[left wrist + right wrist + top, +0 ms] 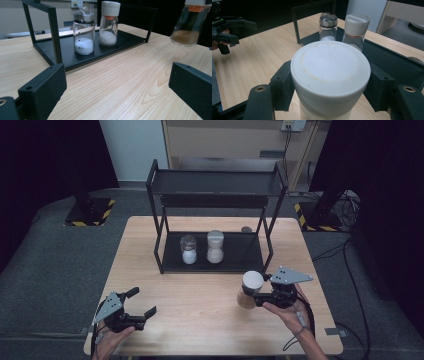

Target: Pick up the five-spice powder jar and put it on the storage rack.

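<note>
The right gripper clamps the white cap of a glass shaker of brown powder, tilted above the wooden table, cap toward the black rack. The left gripper gapes wide, empty.

a light wooden table is standing on grey carpet. a black two-tier rack is sitting toward its far edge. two yellow-and-black striped base plates are lying on the floor, one at either far corner. cables are trailing across the carpet at the right. a pale cabinet is standing behind.
</note>
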Available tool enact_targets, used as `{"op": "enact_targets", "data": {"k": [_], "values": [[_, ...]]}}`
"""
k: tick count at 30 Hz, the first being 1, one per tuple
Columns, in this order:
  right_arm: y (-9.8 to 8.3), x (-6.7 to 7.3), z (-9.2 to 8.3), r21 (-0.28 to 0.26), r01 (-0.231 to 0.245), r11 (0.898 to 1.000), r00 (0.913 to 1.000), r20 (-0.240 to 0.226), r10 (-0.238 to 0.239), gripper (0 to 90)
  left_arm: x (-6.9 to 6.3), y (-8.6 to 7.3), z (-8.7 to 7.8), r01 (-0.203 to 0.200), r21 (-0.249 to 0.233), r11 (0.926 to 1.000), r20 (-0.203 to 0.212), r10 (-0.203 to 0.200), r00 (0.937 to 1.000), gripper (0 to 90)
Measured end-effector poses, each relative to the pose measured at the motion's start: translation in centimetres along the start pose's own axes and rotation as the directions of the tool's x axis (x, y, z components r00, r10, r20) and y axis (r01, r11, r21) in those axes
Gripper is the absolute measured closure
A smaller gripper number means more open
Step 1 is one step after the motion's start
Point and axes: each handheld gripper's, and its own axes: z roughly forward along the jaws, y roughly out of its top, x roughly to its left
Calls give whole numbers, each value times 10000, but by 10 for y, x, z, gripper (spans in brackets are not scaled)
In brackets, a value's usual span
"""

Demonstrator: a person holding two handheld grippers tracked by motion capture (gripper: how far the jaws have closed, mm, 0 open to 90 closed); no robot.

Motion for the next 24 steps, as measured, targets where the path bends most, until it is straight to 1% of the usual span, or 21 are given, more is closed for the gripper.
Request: {"op": "enact_targets", "data": {"k": [9, 14, 24], "values": [[16, -4, 11, -7, -87, 10000, 10000, -17, 87, 342, 0, 0, 0, -2, -7, 10000, 4, 2, 10000, 4], [27, -6, 18, 17, -198, 9998, 9997, 138, 197, 342, 0, 0, 0, -7, -19, 10000, 8, 7, 10000, 4], [41, -8, 33, -153, -351, 9993, 9978, 564, 359, 342, 0, 0, 0, -15, -12, 10000, 15, 15, 10000, 4]]}}
